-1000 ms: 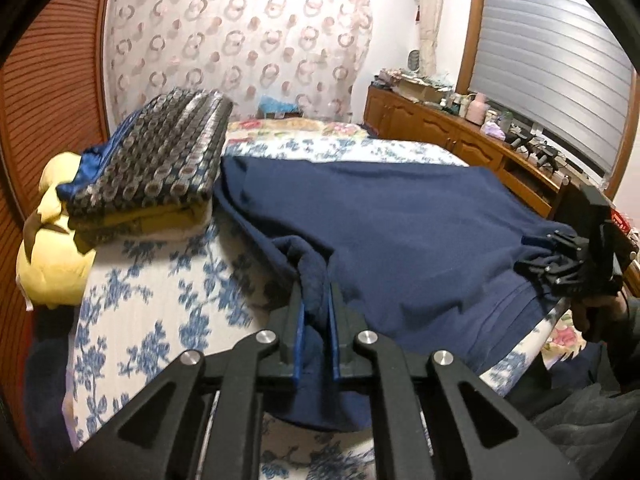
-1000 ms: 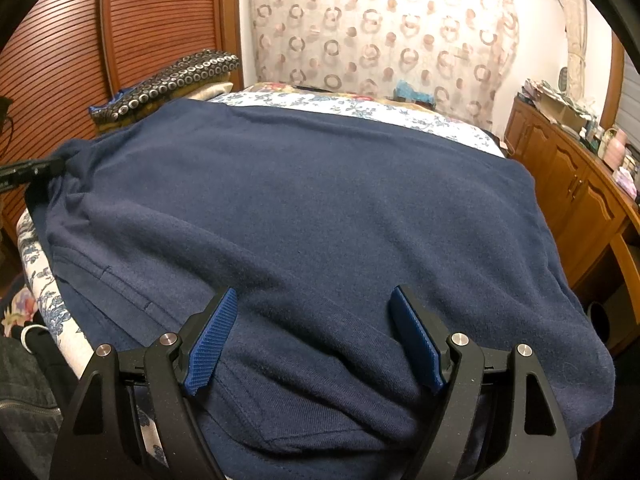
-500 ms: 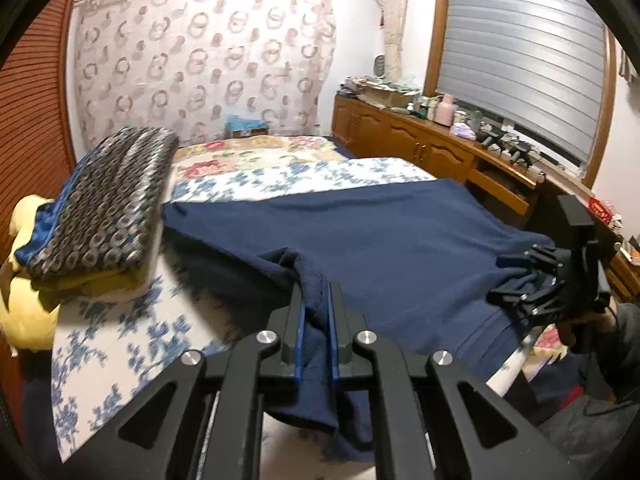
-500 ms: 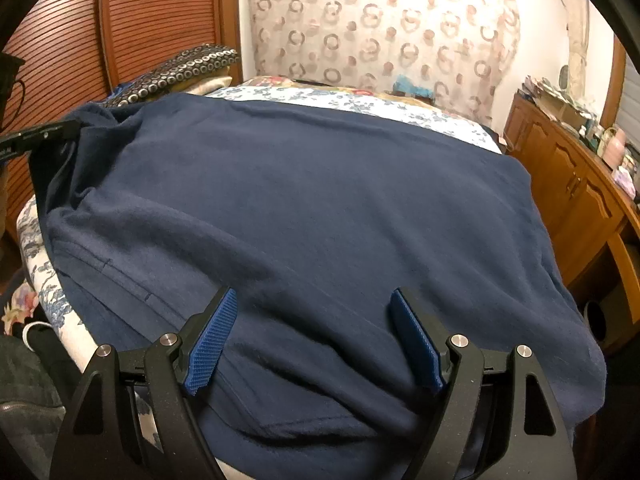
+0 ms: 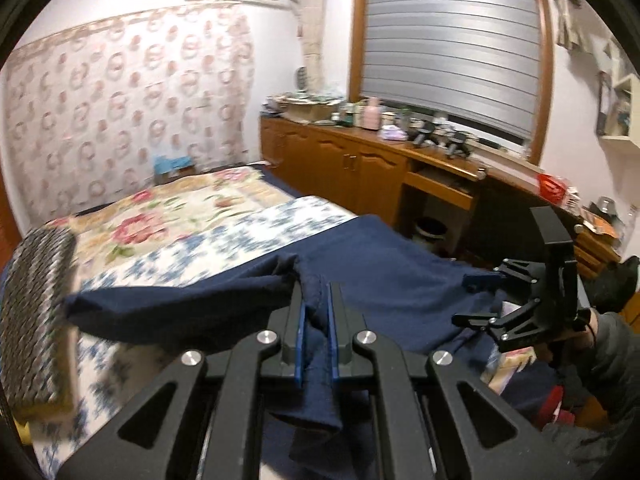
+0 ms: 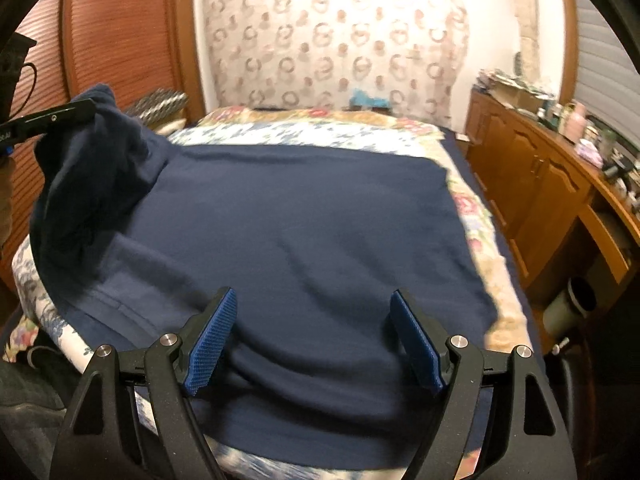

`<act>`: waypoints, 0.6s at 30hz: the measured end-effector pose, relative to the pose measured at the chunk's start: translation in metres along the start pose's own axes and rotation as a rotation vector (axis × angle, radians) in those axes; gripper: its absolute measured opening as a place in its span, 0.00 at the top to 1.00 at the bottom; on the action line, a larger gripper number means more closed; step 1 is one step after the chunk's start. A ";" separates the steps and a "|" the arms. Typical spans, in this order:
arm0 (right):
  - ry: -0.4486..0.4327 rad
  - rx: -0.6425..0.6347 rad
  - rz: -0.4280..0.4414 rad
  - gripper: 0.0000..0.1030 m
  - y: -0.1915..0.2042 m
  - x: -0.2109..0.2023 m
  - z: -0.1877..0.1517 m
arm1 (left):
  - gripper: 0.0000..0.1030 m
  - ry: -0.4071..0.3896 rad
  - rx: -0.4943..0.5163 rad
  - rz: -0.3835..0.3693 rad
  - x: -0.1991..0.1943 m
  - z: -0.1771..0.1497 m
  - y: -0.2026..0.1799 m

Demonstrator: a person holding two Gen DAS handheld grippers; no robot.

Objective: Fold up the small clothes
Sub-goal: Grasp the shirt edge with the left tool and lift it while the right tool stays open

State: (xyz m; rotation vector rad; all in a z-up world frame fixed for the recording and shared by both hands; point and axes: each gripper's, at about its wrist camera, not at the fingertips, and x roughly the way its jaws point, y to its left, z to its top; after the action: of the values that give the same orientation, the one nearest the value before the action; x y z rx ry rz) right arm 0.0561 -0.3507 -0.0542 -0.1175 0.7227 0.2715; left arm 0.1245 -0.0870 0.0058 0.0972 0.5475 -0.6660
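Note:
A navy blue garment (image 6: 304, 216) lies spread over the bed. My left gripper (image 5: 316, 300) is shut on one edge of the garment (image 5: 396, 276) and holds that part raised above the bed; it shows at the far left of the right wrist view (image 6: 86, 110) with cloth hanging from it. My right gripper (image 6: 312, 328) is open, its blue pads either side of the near hem, just above the cloth. It also shows at the right of the left wrist view (image 5: 476, 300), open.
The bed has a floral bedspread (image 5: 192, 220). A folded patterned blanket (image 5: 32, 312) lies at its left side. Wooden cabinets (image 6: 532, 184) with clutter on top run along the right. A round bin (image 6: 576, 304) stands by the bed.
My left gripper has lifted its held edge of the garment higher and carried it over the bed. The far edge of the garment has pulled nearer. My right gripper stays open at the near hem.

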 end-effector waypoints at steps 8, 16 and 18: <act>-0.018 0.074 -0.047 0.22 -0.037 -0.023 -0.007 | 0.94 0.008 0.089 -0.138 0.030 0.047 -0.060; -0.050 0.109 -0.055 0.22 -0.051 -0.040 -0.006 | 0.92 0.048 0.143 -0.193 0.050 0.067 -0.102; -0.051 0.115 -0.051 0.22 -0.053 -0.040 -0.005 | 0.90 0.051 0.140 -0.188 0.054 0.064 -0.100</act>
State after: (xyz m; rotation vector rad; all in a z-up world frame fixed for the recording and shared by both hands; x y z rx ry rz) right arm 0.0395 -0.4111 -0.0303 -0.0197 0.6824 0.1837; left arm 0.1273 -0.2126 0.0416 0.1962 0.5625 -0.8871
